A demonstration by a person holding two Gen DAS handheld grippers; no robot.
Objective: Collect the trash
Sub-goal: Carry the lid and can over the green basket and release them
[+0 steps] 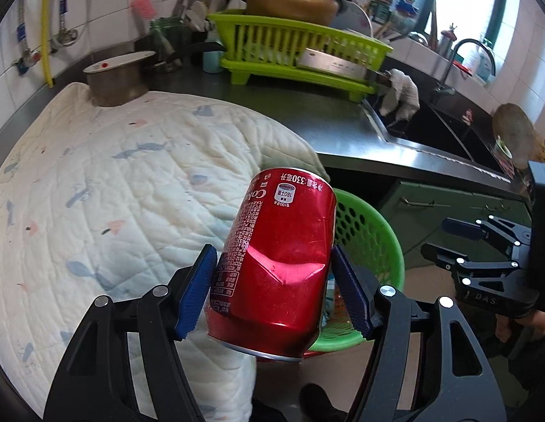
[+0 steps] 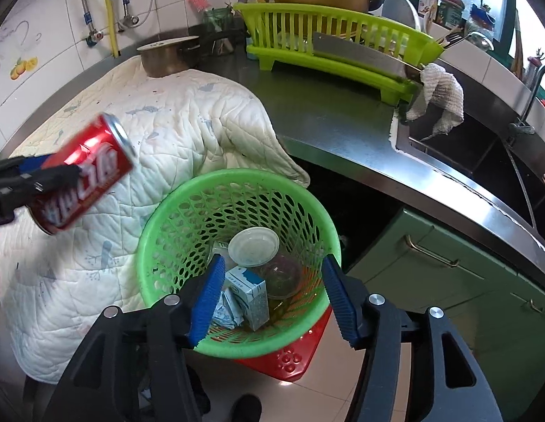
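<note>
My left gripper (image 1: 274, 288) is shut on a dented red cola can (image 1: 276, 263), held in the air over the edge of the white quilted cloth (image 1: 107, 190), to the left of a green mesh basket (image 1: 371, 232). In the right wrist view the can (image 2: 86, 172) shows at the left, tilted, in the left gripper (image 2: 33, 179). My right gripper (image 2: 272, 299) is open and empty just above the green basket (image 2: 173, 218), which holds a small milk carton (image 2: 251, 292), a white lid (image 2: 253, 246) and a clear cup (image 2: 283, 274).
The steel counter (image 2: 328, 112) carries a lime dish rack (image 2: 335, 42), a pot (image 2: 166, 56) and a white rag (image 2: 437, 95) by the sink (image 2: 476, 154). Green cabinet doors (image 2: 448, 267) stand on the right. The basket sits on a red stool (image 2: 290, 358) on the tiled floor.
</note>
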